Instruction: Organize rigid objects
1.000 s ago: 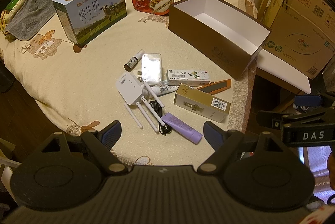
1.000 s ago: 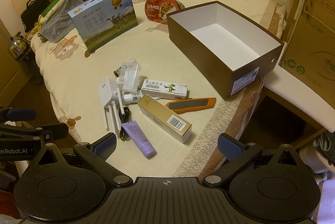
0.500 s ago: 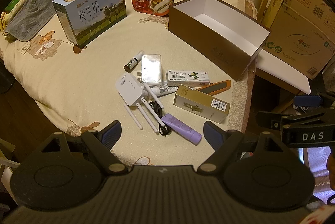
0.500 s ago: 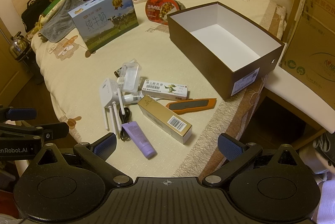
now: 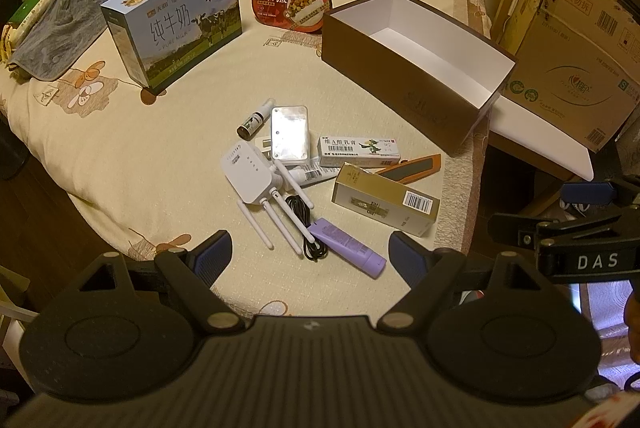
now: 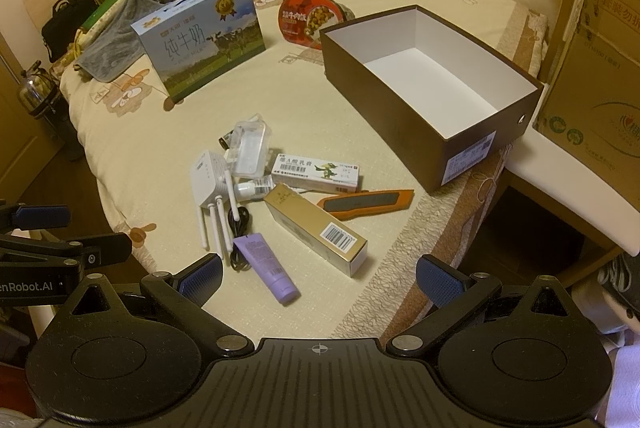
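In the middle of both frames we see a heap of small things on the cream bedspread: a white router with antennas, a clear plastic case, a white medicine carton, a gold carton, an orange tool, a purple tube and a black cable. To the upper right of the heap stands the open brown box, white inside and with nothing in it. The left gripper and the right gripper both hover at the lower edge, fingers spread wide, holding nothing. Only the right wrist view shows the printed label on the short end of the box, and a metal kettle at the far left. Only the left wrist view shows the white board below the cardboard carton at the right. A blue milk carton and a red food tray stand further up.
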